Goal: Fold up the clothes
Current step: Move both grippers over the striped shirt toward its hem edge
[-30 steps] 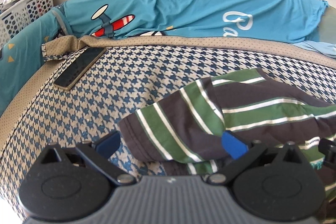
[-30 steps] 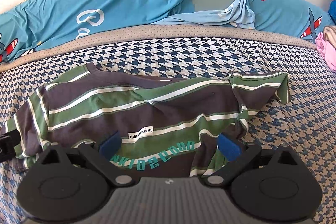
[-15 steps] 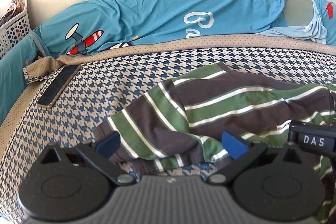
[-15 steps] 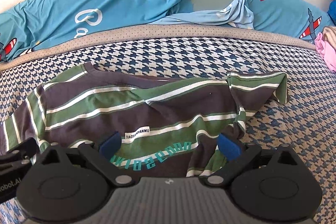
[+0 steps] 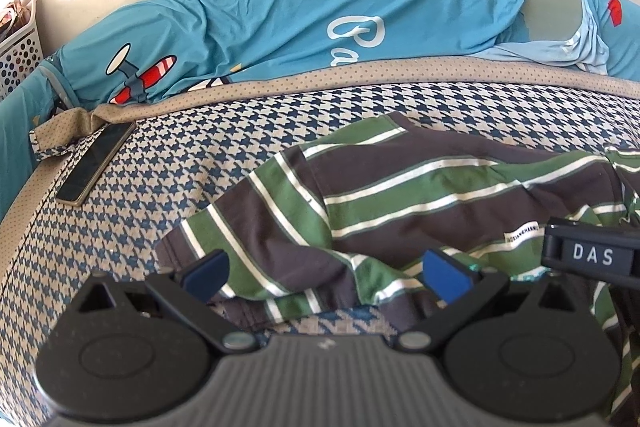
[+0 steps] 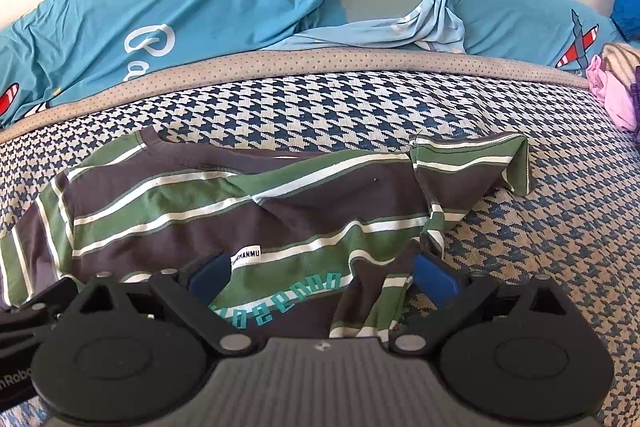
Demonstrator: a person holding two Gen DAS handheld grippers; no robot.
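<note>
A rumpled green, brown and white striped T-shirt (image 6: 248, 211) (soft knit) lies on the houndstooth-woven mattress (image 6: 360, 111), both the left gripper (image 5: 326, 269) and right gripper (image 6: 322, 273) spread wide, apparently grasping nothing.

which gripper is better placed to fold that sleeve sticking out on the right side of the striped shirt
Right, probably. The right gripper is open over the striped shirt with that sleeve just ahead; the left gripper faces the opposite sleeve.
</note>
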